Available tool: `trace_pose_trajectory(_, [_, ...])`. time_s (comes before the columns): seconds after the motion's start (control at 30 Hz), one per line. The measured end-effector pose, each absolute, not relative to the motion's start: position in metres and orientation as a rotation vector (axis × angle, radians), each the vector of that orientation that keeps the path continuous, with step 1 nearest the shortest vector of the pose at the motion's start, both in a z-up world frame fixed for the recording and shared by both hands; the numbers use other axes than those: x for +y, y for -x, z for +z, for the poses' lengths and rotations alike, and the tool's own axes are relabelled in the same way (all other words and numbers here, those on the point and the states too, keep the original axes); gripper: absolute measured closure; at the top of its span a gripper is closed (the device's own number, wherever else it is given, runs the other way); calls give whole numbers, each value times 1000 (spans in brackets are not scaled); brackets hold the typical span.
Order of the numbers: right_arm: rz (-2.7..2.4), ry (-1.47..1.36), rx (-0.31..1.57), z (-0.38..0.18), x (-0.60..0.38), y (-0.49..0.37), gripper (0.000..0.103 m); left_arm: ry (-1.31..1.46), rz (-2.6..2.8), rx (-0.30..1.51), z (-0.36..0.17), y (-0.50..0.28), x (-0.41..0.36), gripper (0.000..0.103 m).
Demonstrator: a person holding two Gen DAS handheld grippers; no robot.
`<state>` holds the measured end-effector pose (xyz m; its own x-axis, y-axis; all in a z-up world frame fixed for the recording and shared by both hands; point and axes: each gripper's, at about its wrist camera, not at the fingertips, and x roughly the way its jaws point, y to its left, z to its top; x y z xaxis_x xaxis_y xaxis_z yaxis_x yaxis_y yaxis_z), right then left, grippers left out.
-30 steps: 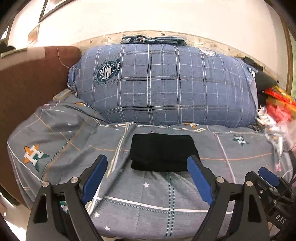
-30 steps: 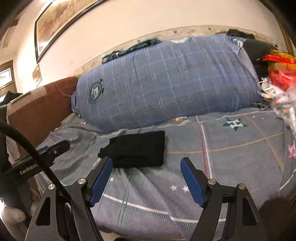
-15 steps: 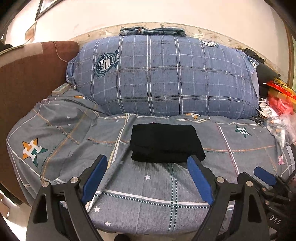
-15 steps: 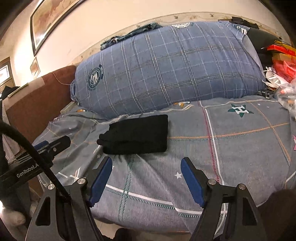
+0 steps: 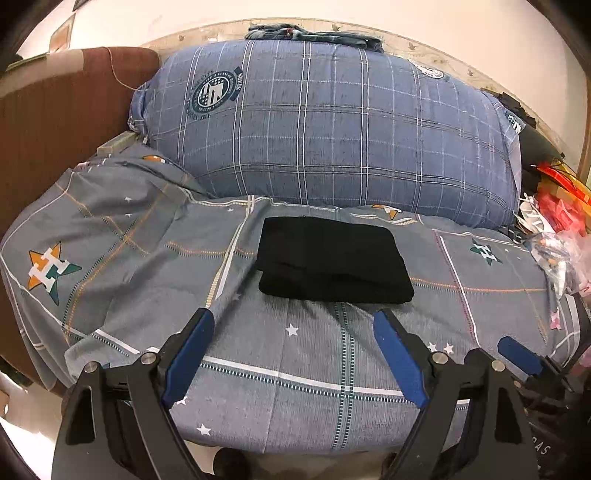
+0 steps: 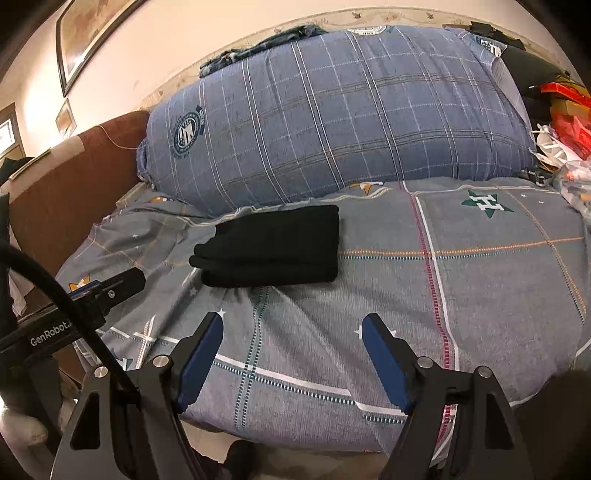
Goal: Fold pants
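Black pants [image 5: 332, 258] lie folded into a compact rectangle on the grey star-patterned bedsheet [image 5: 129, 258], in front of a big blue plaid pillow. My left gripper [image 5: 295, 321] hovers just short of the bundle's near edge, open, with nothing between its blue pads. In the right wrist view the same pants [image 6: 273, 247] sit up and to the left of my right gripper [image 6: 293, 325], which is also open and empty above the sheet [image 6: 480, 277]. The left gripper [image 6: 107, 288] shows at the left edge of that view.
The blue plaid pillow [image 5: 332, 125] fills the back of the bed, with folded clothes [image 5: 314, 35] on top. A brown headboard [image 5: 55, 110] stands at the left. Red packets and plastic bags [image 5: 561, 221] crowd the right. The mattress front edge runs just below both grippers.
Both grippers have sunk and tilted further down, so the pants and pillow sit higher in both views and more of the mattress front edge shows. The pants have not moved.
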<state>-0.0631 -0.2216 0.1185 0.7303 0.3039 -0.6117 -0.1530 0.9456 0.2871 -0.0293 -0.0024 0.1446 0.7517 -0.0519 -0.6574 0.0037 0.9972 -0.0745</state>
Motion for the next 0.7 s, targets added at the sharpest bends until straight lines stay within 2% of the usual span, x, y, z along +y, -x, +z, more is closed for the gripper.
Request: trace_pose_trajectory(0.7, [263, -192, 786, 101, -207, 55, 19, 105, -23, 751, 128, 21, 10, 16])
